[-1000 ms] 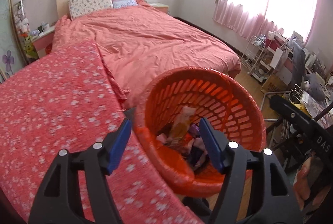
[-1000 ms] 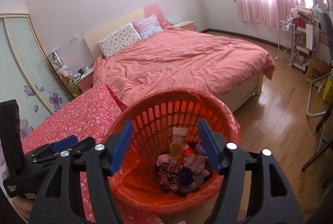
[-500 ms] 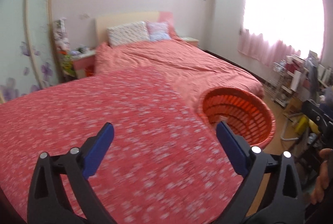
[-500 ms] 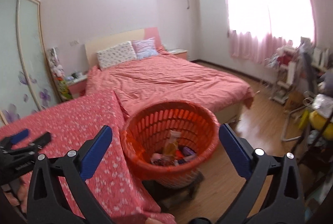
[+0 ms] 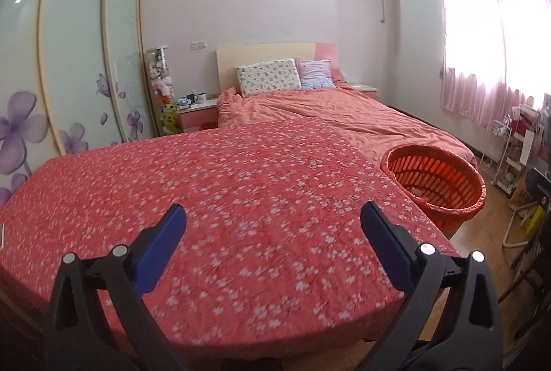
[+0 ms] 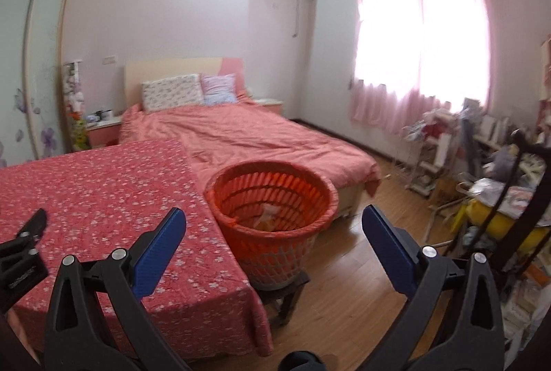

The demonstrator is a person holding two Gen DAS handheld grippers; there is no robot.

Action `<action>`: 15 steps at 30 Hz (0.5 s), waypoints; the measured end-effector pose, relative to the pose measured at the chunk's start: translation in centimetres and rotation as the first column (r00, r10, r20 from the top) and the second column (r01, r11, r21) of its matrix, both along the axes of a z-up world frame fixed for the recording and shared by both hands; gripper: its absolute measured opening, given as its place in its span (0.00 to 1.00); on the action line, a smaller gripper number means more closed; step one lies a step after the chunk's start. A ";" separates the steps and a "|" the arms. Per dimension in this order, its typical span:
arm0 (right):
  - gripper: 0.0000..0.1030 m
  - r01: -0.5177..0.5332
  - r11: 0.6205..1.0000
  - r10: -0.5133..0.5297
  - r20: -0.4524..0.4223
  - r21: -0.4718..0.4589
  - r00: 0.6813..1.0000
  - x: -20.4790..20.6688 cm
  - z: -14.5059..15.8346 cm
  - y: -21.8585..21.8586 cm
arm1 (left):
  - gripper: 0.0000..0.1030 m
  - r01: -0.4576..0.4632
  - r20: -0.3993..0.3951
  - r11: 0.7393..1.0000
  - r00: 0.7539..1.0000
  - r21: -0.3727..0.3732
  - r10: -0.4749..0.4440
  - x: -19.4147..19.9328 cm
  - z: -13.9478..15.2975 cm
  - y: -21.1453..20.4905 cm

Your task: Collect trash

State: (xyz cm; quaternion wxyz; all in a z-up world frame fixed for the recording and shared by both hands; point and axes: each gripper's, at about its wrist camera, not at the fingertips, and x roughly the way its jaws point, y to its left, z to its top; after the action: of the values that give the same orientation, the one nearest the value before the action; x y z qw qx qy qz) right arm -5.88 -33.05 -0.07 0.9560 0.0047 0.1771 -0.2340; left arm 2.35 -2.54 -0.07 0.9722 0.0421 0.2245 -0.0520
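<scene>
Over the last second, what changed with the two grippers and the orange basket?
Both grippers pulled back and up from the orange basket: a second ago each hovered right over its mouth, half open; now the left gripper looks across the floral tablecloth and the right gripper sees the basket from farther off. Both jaws opened wide, holding nothing. The basket and the trash inside stayed put.

Basket (image 6: 272, 198) contents mostly hidden by its wall; cluttered shelves (image 6: 482, 164) blurred, items unidentifiable.

A table (image 5: 241, 198) under a red flowered cloth (image 6: 103, 192); beside it a stool (image 6: 286, 293) carries the orange basket (image 6: 272, 195).
</scene>
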 end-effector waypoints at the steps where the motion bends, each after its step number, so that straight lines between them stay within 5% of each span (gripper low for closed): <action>1: 0.98 0.008 1.000 -0.008 0.001 -0.007 1.000 0.0 0.0 0.2 | 0.96 -0.010 -0.004 1.000 1.000 -0.012 0.009 -0.4 0.0 0.4; 15: 0.98 -0.056 0.987 0.071 -0.098 0.152 0.993 0.3 -1.6 1.3 | 0.96 -0.074 -0.041 0.997 0.997 -0.037 0.072 -2.4 -0.3 2.6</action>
State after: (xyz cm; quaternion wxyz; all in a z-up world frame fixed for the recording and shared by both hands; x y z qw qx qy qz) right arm -5.62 -31.79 -1.66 0.9495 0.0584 0.2432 -0.1894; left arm -0.06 0.01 -0.37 0.9694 0.0141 0.2443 -0.0215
